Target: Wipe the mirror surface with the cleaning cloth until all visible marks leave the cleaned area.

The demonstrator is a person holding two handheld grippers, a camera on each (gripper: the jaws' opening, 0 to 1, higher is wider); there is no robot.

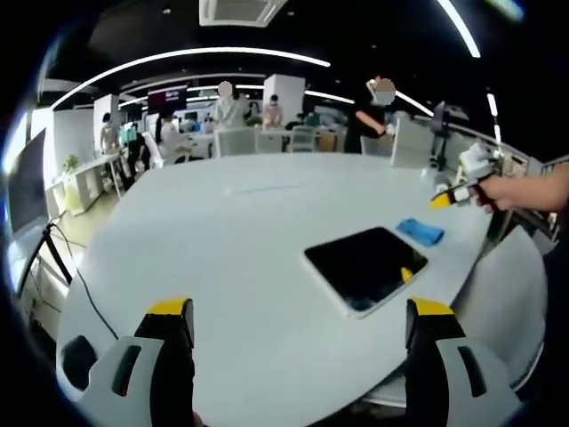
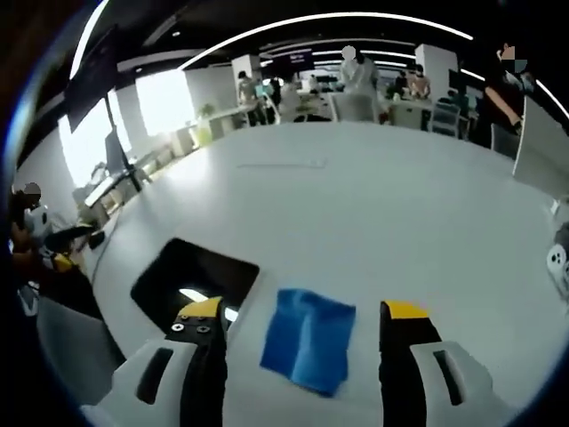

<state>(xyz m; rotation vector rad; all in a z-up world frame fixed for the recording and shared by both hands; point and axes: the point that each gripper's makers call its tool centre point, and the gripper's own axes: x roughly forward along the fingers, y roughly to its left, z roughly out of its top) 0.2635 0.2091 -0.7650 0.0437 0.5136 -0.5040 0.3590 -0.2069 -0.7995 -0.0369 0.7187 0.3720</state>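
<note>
A dark rectangular mirror (image 1: 366,265) with a pale frame lies flat on the white table (image 1: 249,240), and a folded blue cloth (image 1: 420,231) rests just beyond its far right corner. My left gripper (image 1: 300,331) hangs open above the table's near edge, well short of the mirror. The right gripper (image 1: 455,194) is held by a hand at the right, past the cloth. In the right gripper view the blue cloth (image 2: 308,340) lies between the open jaws of my right gripper (image 2: 302,318), with the mirror (image 2: 194,277) just to its left. Nothing is held.
The table's rounded edge (image 1: 498,285) runs close to the mirror and cloth. The left gripper (image 2: 55,260) shows at the left edge, in a hand. Desks, chairs and several people stand beyond the table. Cables (image 1: 84,285) hang off the left side.
</note>
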